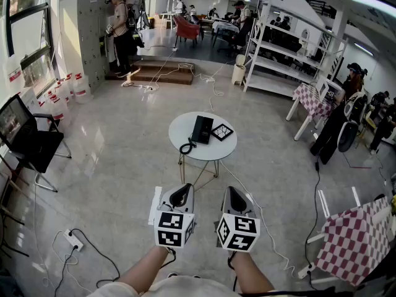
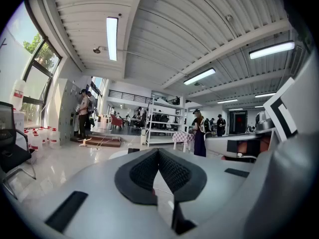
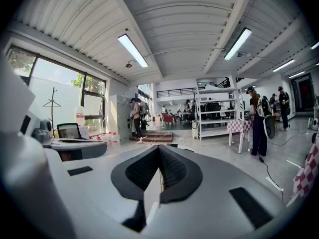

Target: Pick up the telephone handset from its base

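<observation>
In the head view we hold both grippers low and side by side, a gap between them: the left gripper and the right gripper, each with its marker cube nearest us. Both pairs of jaws are clenched and empty. Ahead of the jaws, well apart from them, stands a small round white worktop. The black telephone lies on it. At this size we cannot tell the handset from the base, and the two read as one dark block. A coiled cord curls off the end nearest the jaws. Just beside the telephone, on the right jaws' side, sits a square marker tile.

In the left gripper view the jaws are pressed together, their ribbed black pads meeting along one line with nothing between. Just past the tips, slightly to their left, we see a pale curved edge and a small dark block on it, likely the worktop and telephone. The right gripper's body and cube fill the right side. Far ahead stands a white shelving rack.

In the right gripper view the jaws are likewise clenched on nothing. A small dark shape shows just beyond the tips. A person in dark clothes stands far off to the jaws' right.
</observation>
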Available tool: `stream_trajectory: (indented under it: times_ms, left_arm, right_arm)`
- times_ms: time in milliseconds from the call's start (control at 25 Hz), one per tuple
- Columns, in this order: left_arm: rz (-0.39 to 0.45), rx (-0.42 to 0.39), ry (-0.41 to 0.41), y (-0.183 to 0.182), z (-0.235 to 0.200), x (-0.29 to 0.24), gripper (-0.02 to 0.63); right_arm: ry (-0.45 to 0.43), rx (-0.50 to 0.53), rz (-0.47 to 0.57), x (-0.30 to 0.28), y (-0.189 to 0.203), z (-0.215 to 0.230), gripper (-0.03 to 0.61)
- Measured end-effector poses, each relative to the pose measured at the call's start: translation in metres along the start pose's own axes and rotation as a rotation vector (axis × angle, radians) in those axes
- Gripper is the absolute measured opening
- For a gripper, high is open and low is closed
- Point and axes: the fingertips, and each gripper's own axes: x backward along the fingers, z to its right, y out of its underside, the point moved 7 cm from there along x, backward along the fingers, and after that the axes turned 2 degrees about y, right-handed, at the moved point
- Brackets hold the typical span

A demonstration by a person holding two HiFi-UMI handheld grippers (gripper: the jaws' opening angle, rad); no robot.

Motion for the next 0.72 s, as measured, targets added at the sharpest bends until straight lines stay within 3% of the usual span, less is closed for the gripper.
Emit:
stream_trajectory:
  times_ms: [440, 720]
  left_arm:
    - [0.004, -0.015, 0.009, 0.000, -0.027, 0.008, 0.015]
    - [-0.020, 0.000, 0.007, 0.011, -0.034, 0.000, 0.017]
  right_arm:
    - [0.012, -0.028, 0.034, -0.002, 0.002, -0.023, 0.025]
    - [0.038, -0.044, -0.008, -0.010, 0.014, -0.014, 0.025]
